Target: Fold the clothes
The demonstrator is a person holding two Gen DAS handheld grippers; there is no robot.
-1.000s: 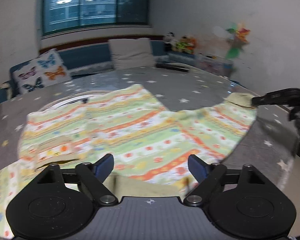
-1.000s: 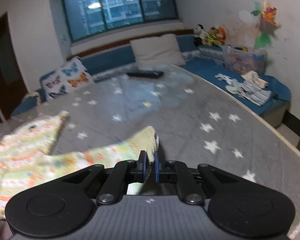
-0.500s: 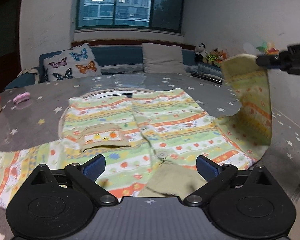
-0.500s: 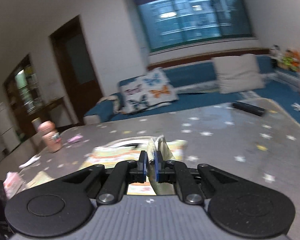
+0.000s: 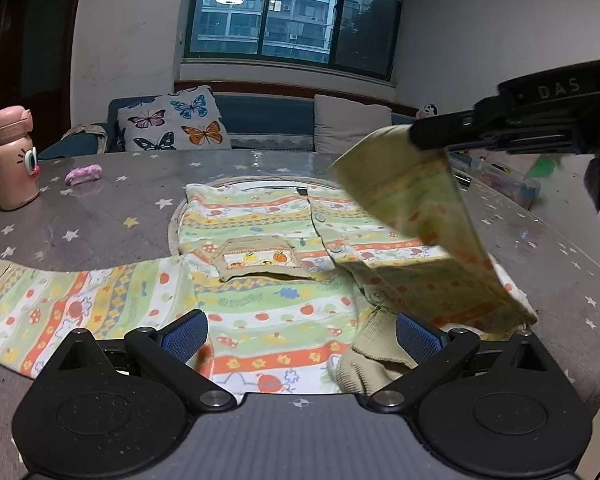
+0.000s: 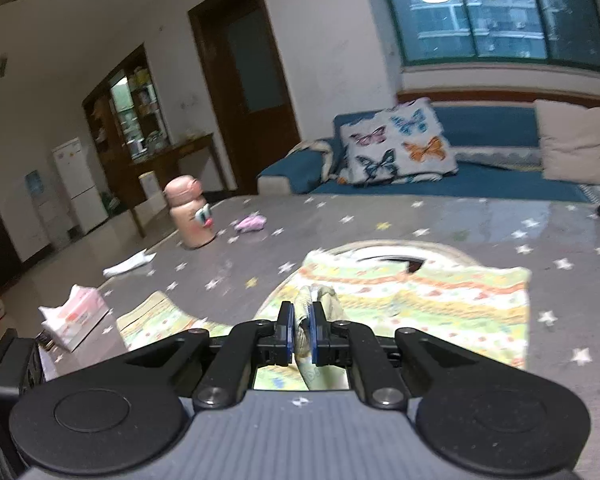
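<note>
Jaws, left: left gripper (image 5: 302, 332) has just been opening and stands wide apart, blue pads clear of the cloth; the garment's hem lies between and below them, unpressed.
Jaws, right: right gripper (image 6: 302, 334) is clamped tight on the sleeve cuff (image 6: 305, 320), a beige fold pinched between its pads.
Garment: striped shirt (image 5: 260, 280) lies spread flat on the desk (image 5: 100, 216), front up, chest pocket (image 5: 260, 258) showing; its left sleeve stretches flat toward the picture's left edge.
Left view only: the lifted sleeve (image 5: 416, 216) hangs in the air from the other gripper and slopes down to the shirt's right side; a beige collar or cuff piece bunches just before the right pad.
Right view only: tissue box (image 6: 78, 314) at the desk's near left edge, a white scrap beyond it.
Both views: pink bottle (image 5: 12, 160) and small pink cloth (image 5: 84, 174), well apart from the shirt.
Hidden: shirt's near hem is cut off behind the left gripper's body; the right view is blurred, so the print is hard to read.
</note>
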